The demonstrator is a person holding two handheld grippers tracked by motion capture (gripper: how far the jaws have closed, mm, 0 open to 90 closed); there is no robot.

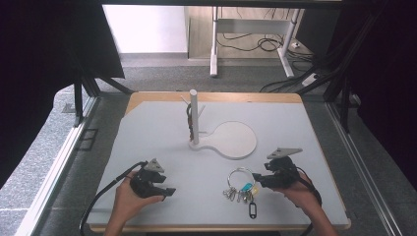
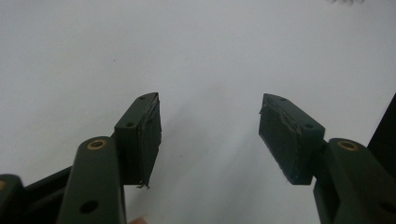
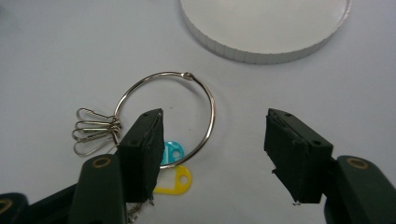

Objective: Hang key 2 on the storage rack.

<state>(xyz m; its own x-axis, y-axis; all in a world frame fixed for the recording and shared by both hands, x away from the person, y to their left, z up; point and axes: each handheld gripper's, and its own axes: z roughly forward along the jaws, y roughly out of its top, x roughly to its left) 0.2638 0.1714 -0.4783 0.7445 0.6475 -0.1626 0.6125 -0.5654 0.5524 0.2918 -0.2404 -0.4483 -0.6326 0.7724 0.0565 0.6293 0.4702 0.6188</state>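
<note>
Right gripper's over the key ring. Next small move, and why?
Probably shift the right gripper sideways until the large silver wire ring sits between its jaws, then close. The jaws stand open with nothing between them, and the ring wire lies flat on the white table, mostly off-centre beside one pad.

jaws: we see black arms with brass rivets on the left gripper (image 2: 210, 135) and right gripper (image 3: 212, 149)
plates: grey three-cornered tops, black cables trailing at lower frame

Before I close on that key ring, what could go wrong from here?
1. The right hand-held gripper stands open with the thin silver metal ring lying flat between its pads; they may slide over it and miss.
2. The teal and yellow plastic tags and wire clips could swing or snag when lifted.
3. The round white disc base sits close ahead.
</note>
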